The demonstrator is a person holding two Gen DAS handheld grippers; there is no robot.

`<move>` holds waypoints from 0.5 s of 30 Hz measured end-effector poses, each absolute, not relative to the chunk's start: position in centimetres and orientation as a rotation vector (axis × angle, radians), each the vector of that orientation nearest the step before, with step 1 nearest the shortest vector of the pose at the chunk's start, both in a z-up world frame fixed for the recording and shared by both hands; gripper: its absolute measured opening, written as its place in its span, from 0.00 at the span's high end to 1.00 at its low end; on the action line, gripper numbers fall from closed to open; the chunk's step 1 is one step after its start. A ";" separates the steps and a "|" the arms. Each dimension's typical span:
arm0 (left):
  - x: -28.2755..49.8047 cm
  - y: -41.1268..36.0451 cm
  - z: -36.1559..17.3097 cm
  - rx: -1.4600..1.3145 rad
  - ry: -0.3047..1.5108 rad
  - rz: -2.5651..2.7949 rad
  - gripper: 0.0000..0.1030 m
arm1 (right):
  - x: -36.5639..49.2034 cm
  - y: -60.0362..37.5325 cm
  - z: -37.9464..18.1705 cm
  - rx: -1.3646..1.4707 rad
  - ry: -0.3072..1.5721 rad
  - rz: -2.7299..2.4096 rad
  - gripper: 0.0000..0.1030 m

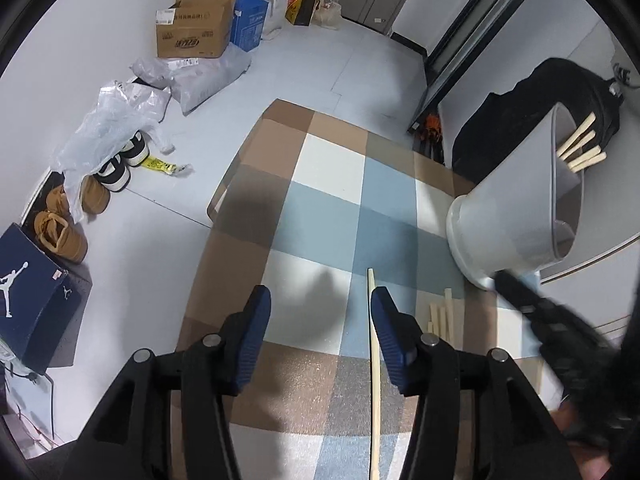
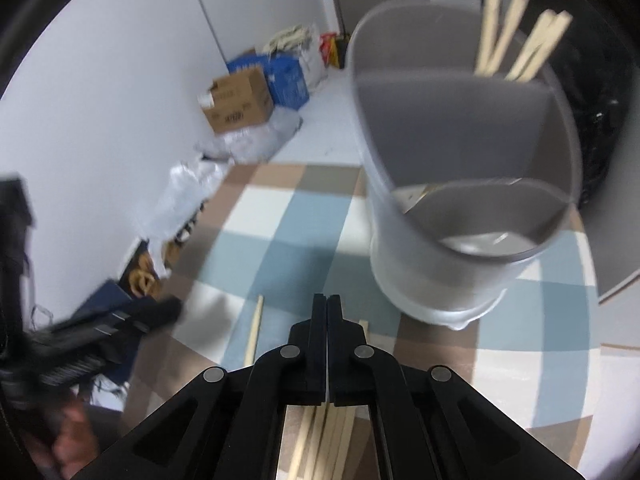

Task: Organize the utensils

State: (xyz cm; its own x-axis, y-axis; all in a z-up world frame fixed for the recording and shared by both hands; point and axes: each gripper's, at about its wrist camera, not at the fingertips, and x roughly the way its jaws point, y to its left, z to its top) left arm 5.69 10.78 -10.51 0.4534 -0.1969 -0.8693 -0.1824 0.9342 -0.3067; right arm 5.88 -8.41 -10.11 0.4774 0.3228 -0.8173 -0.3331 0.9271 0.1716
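Left gripper (image 1: 320, 320) stands spread, a loose chopstick (image 1: 375, 380) on the checked cloth (image 1: 320, 208) just inside its right finger.

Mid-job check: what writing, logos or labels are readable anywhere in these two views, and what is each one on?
No word reads clearly in either view.
Dark blue shoebox: white jumping-figure logo, no legible words.
Brown cardboard box: dark printed lettering and a white label, too blurred to read.
Blue carton: white characters along its top edge, too small to read.
Yellow strip on the floor: black marks, unreadable.
Gray holder and chopsticks: no writing visible.
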 end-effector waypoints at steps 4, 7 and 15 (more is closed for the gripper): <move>6.0 9.4 -11.0 -0.315 1.135 -0.020 0.55 | 5.0 -9.4 -7.9 0.029 0.944 0.418 1.00; 6.3 8.4 -12.0 -0.293 1.180 -0.024 0.55 | 4.4 -10.6 -6.5 0.052 0.900 0.437 1.00; 6.9 5.4 -12.8 -0.156 1.234 -0.038 0.54 | 2.9 -13.8 -3.8 0.160 0.826 0.478 1.00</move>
